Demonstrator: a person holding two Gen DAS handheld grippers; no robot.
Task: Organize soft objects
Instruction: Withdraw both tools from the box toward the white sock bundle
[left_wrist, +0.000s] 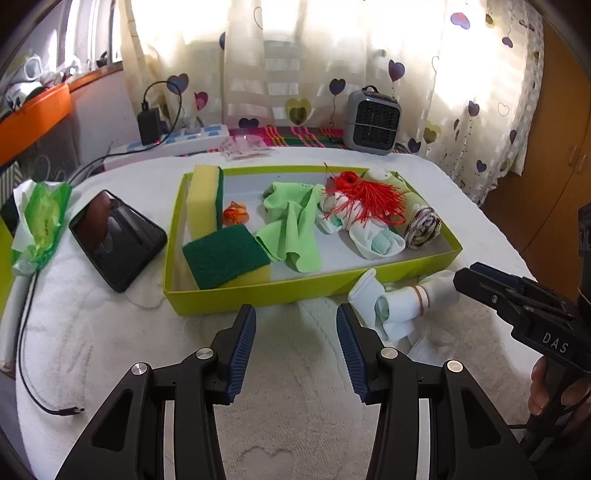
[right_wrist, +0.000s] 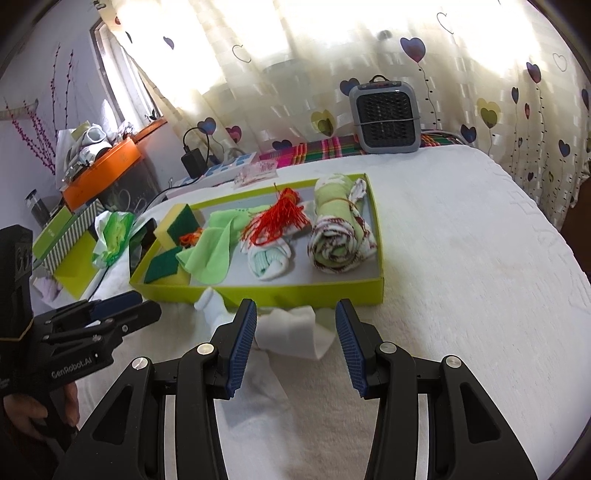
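Observation:
A lime-green tray on the white bed holds two yellow-green sponges, a light green cloth, a red tassel, a rolled white sock and a rolled towel. White socks lie on the bed just outside the tray's near wall. My left gripper is open and empty, left of these socks. My right gripper is open, with the socks between and ahead of its fingers; it also shows in the left wrist view.
A black phone and a green wipes pack lie left of the tray, with a cable trailing down. A grey heater and a power strip stand at the back. An orange shelf is far left.

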